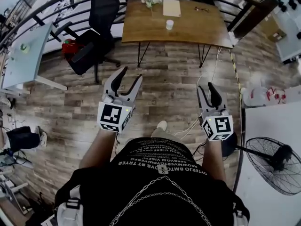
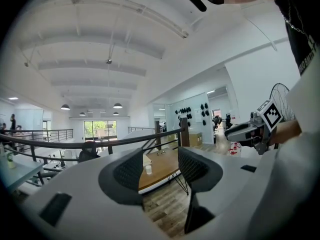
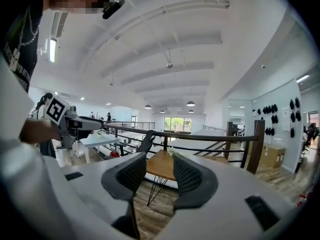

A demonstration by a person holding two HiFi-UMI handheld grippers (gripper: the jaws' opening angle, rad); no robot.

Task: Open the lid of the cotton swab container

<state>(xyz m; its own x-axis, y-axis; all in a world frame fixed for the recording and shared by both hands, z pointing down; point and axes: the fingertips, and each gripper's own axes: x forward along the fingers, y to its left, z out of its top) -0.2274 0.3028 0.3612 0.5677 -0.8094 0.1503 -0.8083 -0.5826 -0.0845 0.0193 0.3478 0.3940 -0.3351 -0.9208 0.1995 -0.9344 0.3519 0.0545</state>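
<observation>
Step in hand, as I judge it: approach. Nothing is grasped yet.

Left gripper [image 1: 131, 74]: jaws stand well apart, nothing between the ribbed black pads, only the room beyond. Right gripper [image 1: 207, 86]: jaws parted somewhat less, likewise empty. Both are held out level in front of the person, over grey-brown wood-plank floor [image 1: 174, 84].

Task object: a small white cylindrical container [image 1: 170, 24], taken to be the cotton swab container, stands upright on the brown rectangular wooden table with thin black metal legs [image 1: 197, 27], well apart from both grippers. In the left gripper view it shows in the gap between the jaws, far off [image 2: 148, 169]. The lid seam is too small to make out.

Also on the table: a flat tan rectangular board [image 1: 171, 7] and a small white flower bunch [image 1: 150, 0]. A black mesh office chair [image 1: 101, 18] stands beside the table.

To do it well: close in squarely and keep the container centred. The smooth, light, round body will likely slide or tip, so pinch the body low with one gripper before the other works the lid.
</observation>
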